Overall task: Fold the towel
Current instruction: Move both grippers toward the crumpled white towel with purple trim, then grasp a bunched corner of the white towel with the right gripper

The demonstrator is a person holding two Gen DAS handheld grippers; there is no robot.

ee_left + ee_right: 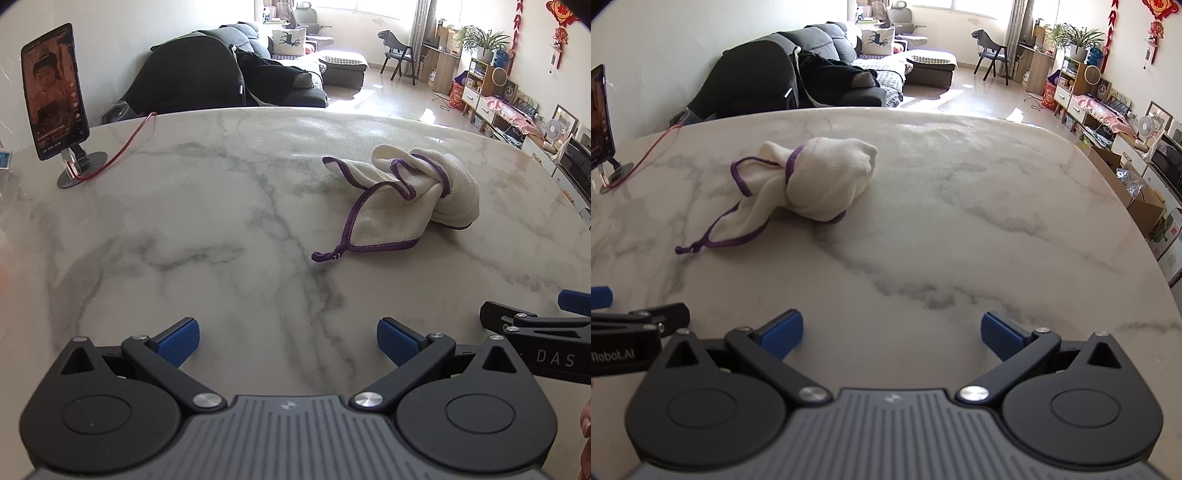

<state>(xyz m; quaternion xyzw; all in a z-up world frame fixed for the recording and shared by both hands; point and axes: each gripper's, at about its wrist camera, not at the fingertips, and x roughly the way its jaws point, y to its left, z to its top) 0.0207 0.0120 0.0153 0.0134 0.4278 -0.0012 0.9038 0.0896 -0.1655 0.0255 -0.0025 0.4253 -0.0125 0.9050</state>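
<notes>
A cream towel (pixel 402 201) with purple edging lies crumpled in a heap on the white marble table (pixel 207 229). In the left wrist view it is ahead and to the right; in the right wrist view the towel (pixel 812 184) is ahead and to the left. A purple hanging loop (pixel 325 255) trails from its near corner. My left gripper (pixel 288 341) is open and empty, low over the near table, well short of the towel. My right gripper (pixel 892 334) is open and empty, also well short of it. The two grippers sit side by side.
A phone on a round stand (pixel 55 96) with a red cable (pixel 125 147) stands at the table's far left. The table's far edge (pixel 886 109) curves ahead, with a sofa and living room behind. The right edge (pixel 1145 240) drops to boxes on the floor.
</notes>
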